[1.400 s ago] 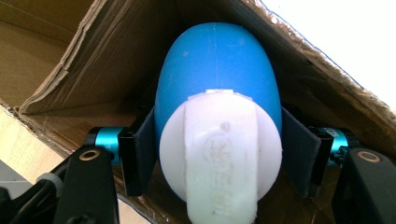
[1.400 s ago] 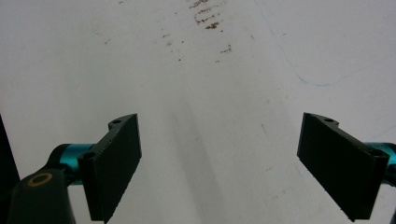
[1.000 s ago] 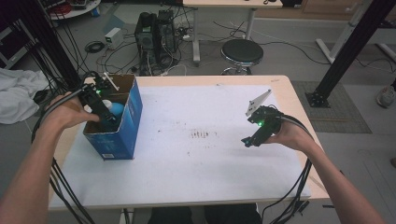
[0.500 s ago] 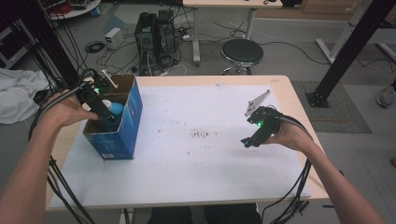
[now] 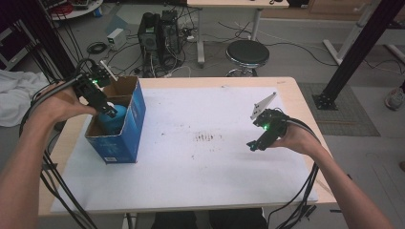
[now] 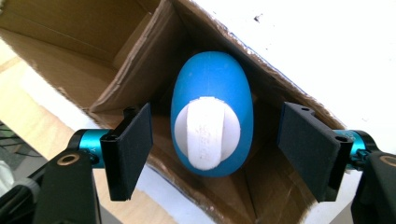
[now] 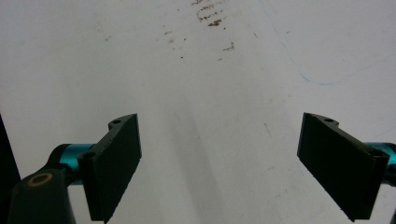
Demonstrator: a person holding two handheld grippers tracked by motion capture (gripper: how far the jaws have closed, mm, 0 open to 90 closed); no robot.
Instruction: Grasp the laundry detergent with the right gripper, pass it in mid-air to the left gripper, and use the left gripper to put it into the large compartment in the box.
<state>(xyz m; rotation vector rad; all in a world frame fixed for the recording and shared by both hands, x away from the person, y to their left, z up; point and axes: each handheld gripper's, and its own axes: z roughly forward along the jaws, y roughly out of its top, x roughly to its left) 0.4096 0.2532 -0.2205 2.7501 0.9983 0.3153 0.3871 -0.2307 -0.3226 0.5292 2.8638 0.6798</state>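
Observation:
A blue egg-shaped object [image 6: 212, 119] with a white round cap lies inside an open blue cardboard box [image 5: 135, 114] at the table's left; it also shows as a blue dome [image 5: 114, 117] from above. My left gripper [image 6: 217, 151] hovers over the box, its jaws just opened wide, pads clear of the blue object on both sides. In the high view that left gripper [image 5: 109, 112] points down into the box. My right gripper [image 7: 219, 161] stands open over the white sheet, nothing between its pads; from above the right gripper [image 5: 253, 145] sits at the table's right.
A white paper sheet [image 5: 200, 162] with a few dark smudges [image 5: 207, 138] covers most of the wooden table. Cables trail from both grippers off the front edge. Behind the table stand a black stool [image 5: 247, 52] and computer towers [image 5: 160, 31].
The left gripper has risen out of the box and its jaws have spread, leaving the blue object lying inside. The right gripper has stayed put.

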